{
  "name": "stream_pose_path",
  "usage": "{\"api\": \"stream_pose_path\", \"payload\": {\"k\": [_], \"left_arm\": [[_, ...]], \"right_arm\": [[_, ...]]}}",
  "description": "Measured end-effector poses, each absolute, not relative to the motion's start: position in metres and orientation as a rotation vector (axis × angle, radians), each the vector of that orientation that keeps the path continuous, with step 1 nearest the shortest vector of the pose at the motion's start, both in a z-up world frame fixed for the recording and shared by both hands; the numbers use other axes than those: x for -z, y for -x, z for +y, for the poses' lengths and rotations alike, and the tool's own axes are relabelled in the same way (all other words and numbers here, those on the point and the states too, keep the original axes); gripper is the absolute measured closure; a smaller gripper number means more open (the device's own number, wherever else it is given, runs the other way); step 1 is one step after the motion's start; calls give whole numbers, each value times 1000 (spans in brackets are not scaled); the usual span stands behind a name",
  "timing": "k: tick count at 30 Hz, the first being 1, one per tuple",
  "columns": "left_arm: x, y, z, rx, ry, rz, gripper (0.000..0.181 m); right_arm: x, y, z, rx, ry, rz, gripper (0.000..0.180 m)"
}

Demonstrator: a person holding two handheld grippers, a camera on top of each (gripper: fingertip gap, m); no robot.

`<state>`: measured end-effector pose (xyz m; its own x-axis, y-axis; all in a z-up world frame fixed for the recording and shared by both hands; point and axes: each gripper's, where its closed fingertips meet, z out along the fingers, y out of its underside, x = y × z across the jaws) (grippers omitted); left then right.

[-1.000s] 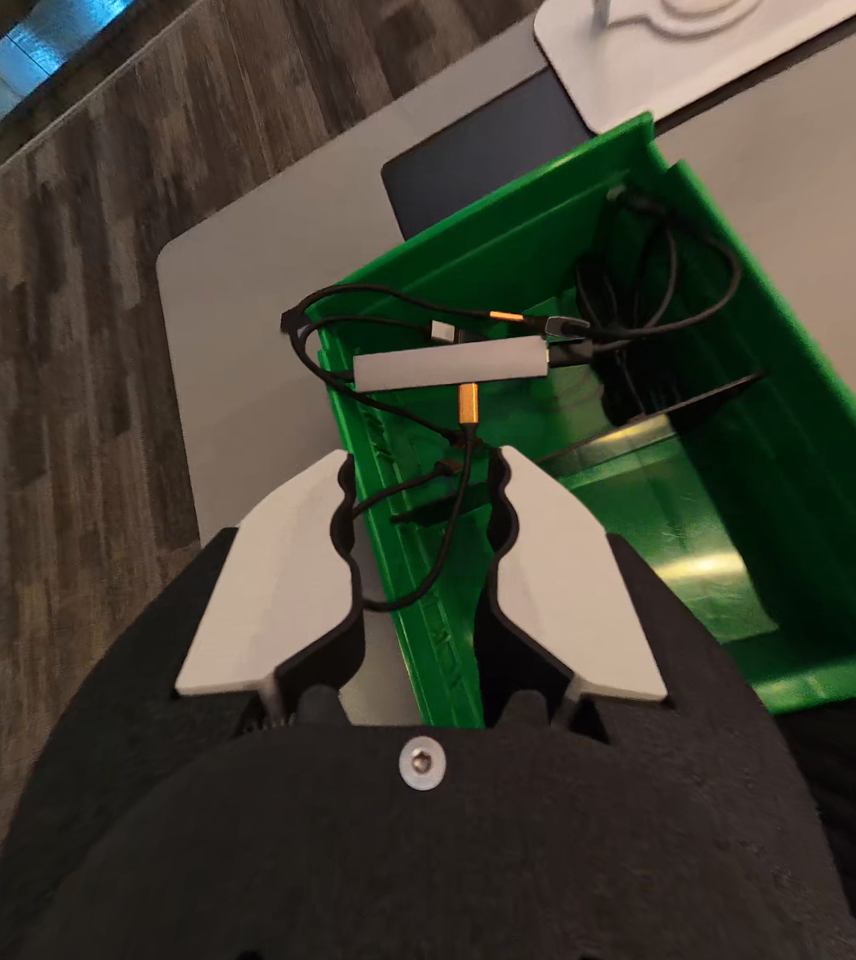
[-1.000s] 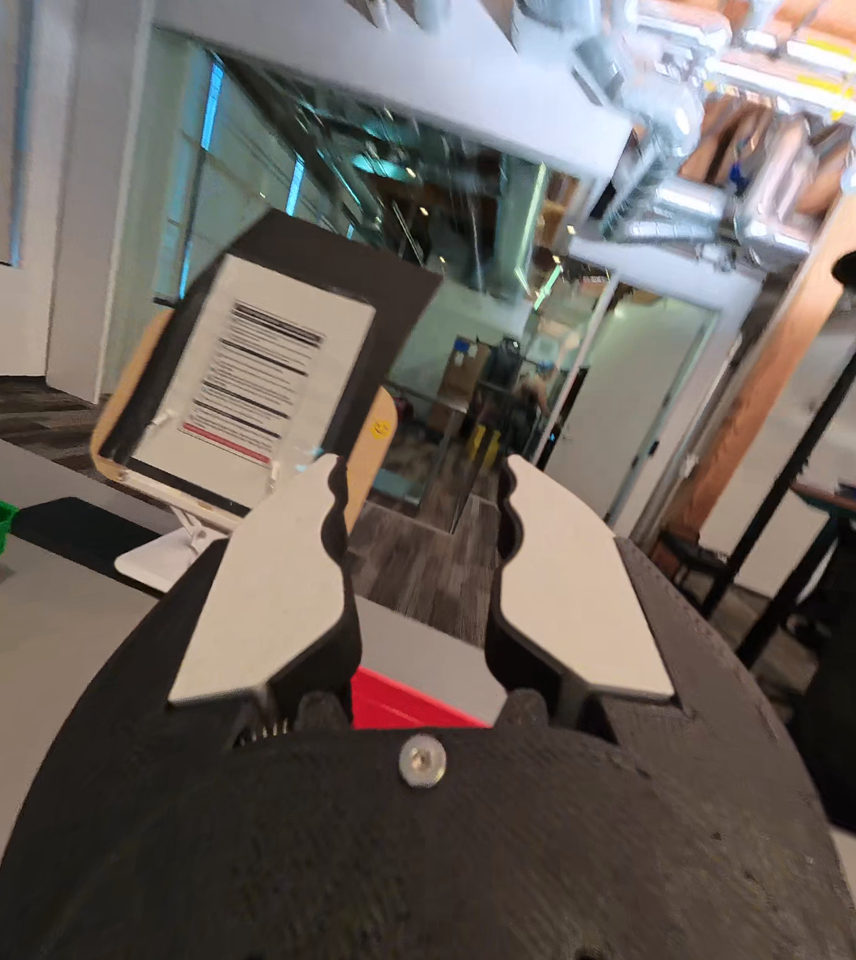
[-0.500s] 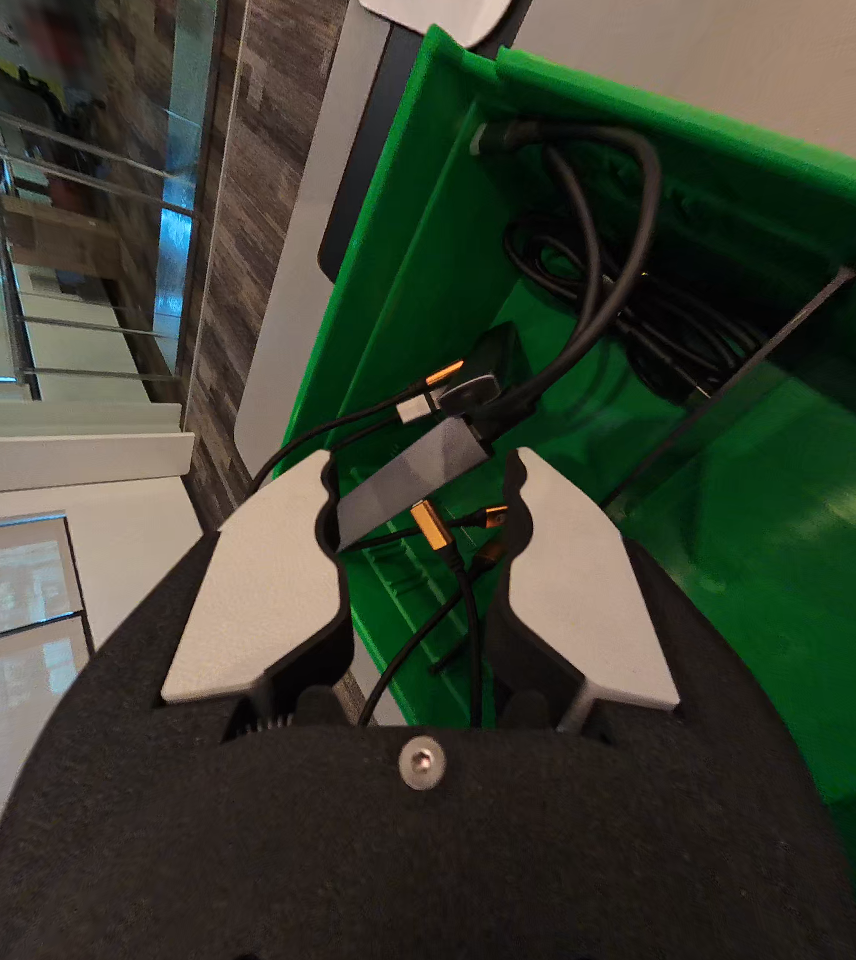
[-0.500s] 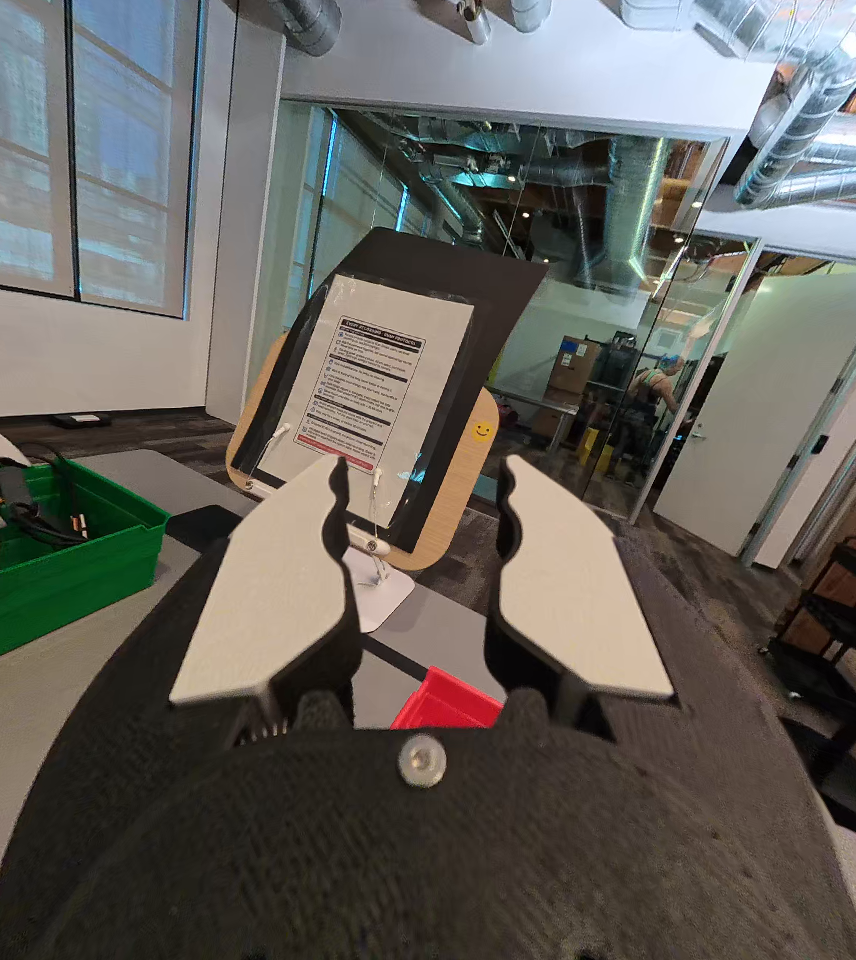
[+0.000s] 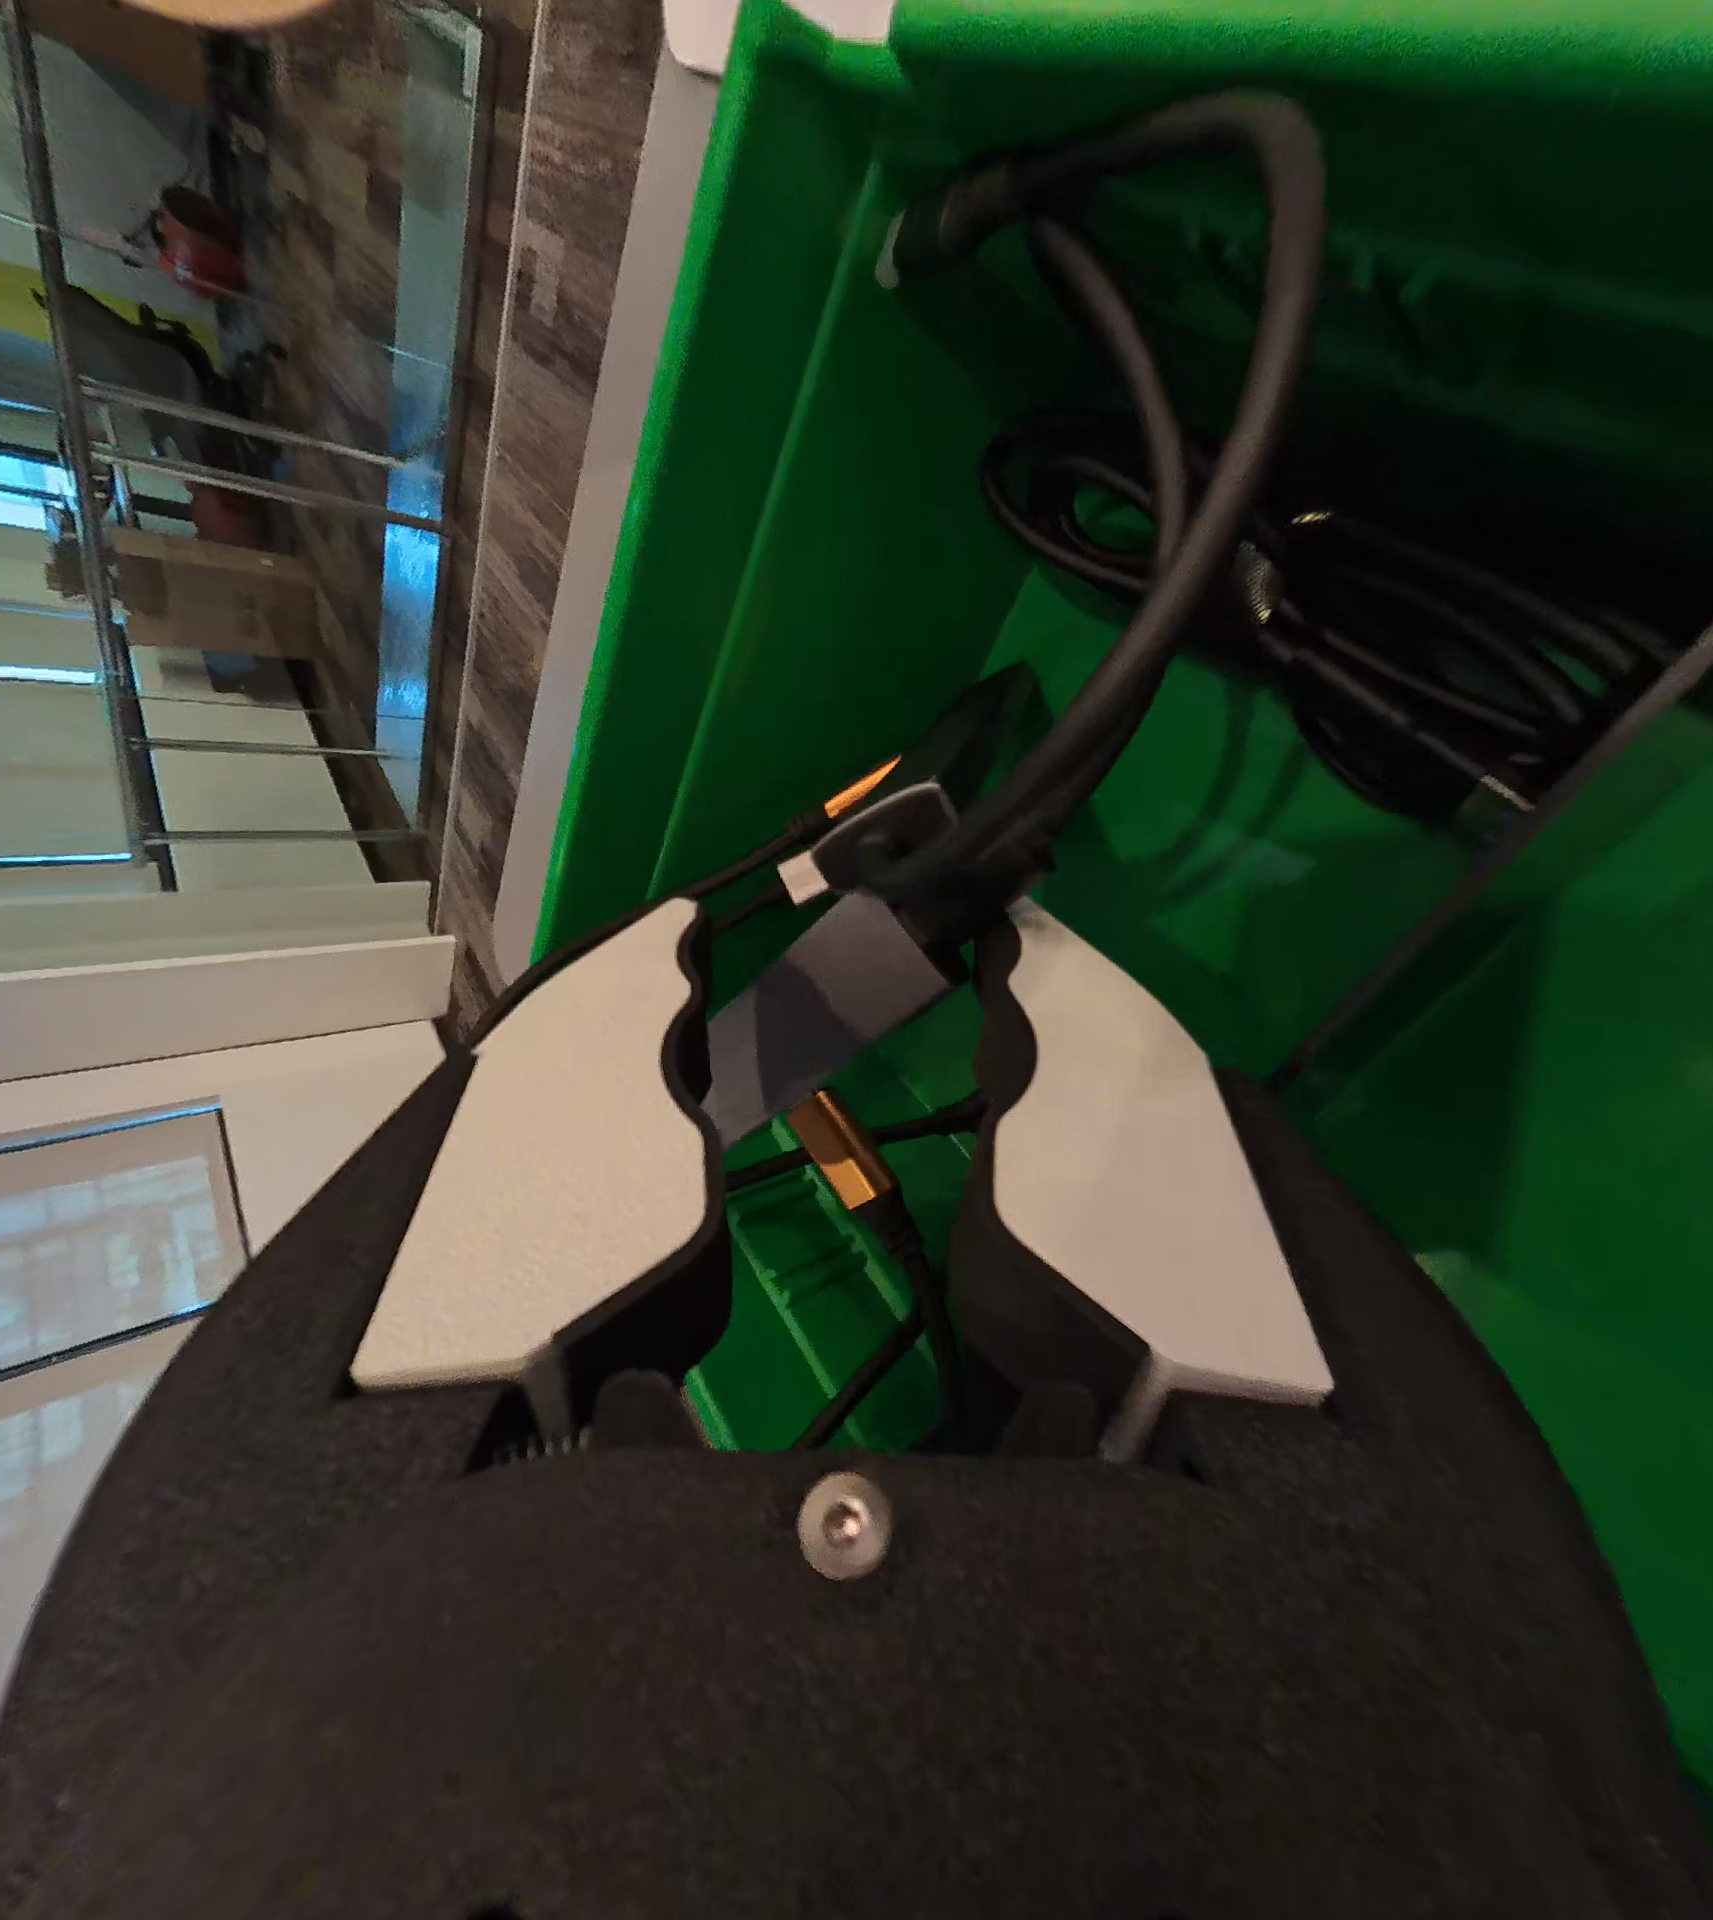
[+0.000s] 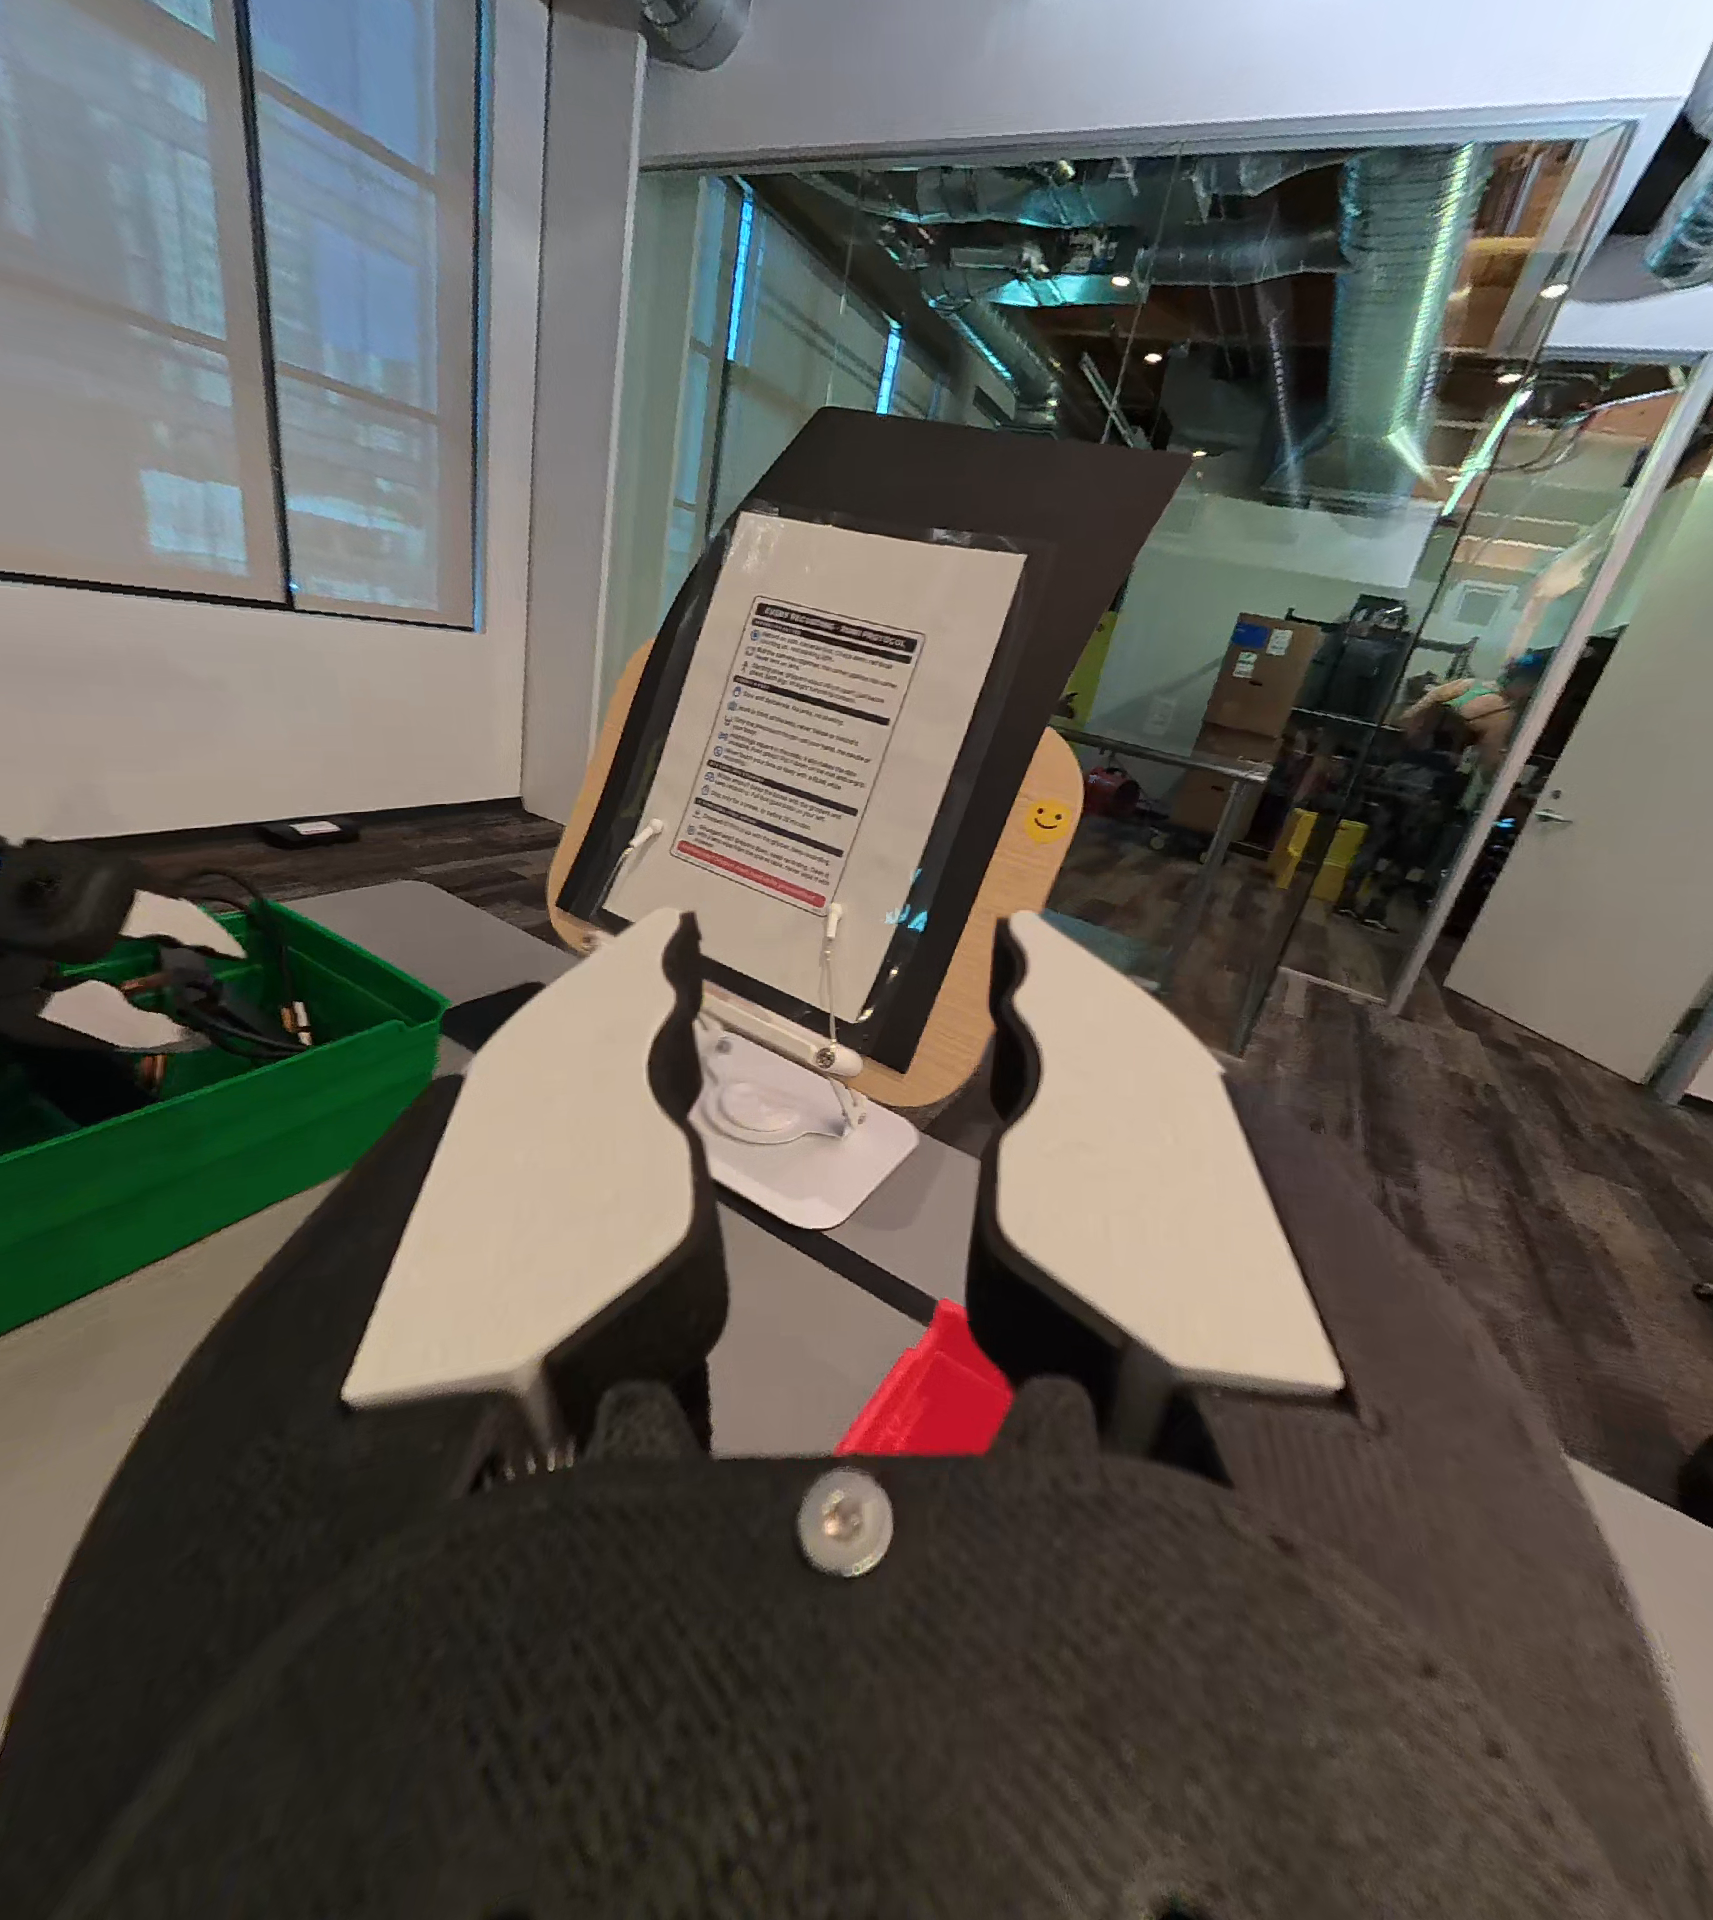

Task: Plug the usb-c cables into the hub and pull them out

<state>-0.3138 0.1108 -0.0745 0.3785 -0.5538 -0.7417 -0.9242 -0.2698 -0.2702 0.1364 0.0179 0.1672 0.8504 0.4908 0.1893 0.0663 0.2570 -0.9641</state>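
The grey USB hub (image 5: 810, 1023) hangs over the near end of the green bin (image 5: 1610, 1143), tilted, with a thick black cable (image 5: 1236, 499) running from its far end. An orange-tipped USB-C plug (image 5: 841, 1148) sits in its near side, and another orange plug (image 5: 862, 774) lies beyond it. My left gripper (image 5: 836, 935) is open, with its fingertips on either side of the hub. My right gripper (image 6: 841, 935) is open and empty above the table, away from the bin (image 6: 156, 1164). The left gripper also shows in the right wrist view (image 6: 104, 966), inside the bin.
A coil of black cables (image 5: 1351, 644) lies in the far compartment, behind a thin black divider. A document stand (image 6: 831, 748) stands on the grey table ahead of the right gripper. A red bin (image 6: 935, 1392) sits just below the right fingers. The table edge and the floor lie left of the green bin. The left gripper's tips are roughly 50 centimeters from the right gripper's.
My left gripper has moved forward into the green bin, so the hub now lies between its fingertips. My right gripper has swung left and tilted down, bringing the green bin into view.
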Motion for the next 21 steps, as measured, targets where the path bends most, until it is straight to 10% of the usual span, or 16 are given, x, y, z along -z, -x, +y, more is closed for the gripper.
{"api": "stream_pose_path", "payload": {"k": [21], "left_arm": [[14, 332, 82, -824, 1806, 1244, 165]], "right_arm": [[-172, -140, 14, -372, 1269, -485, 129]]}}
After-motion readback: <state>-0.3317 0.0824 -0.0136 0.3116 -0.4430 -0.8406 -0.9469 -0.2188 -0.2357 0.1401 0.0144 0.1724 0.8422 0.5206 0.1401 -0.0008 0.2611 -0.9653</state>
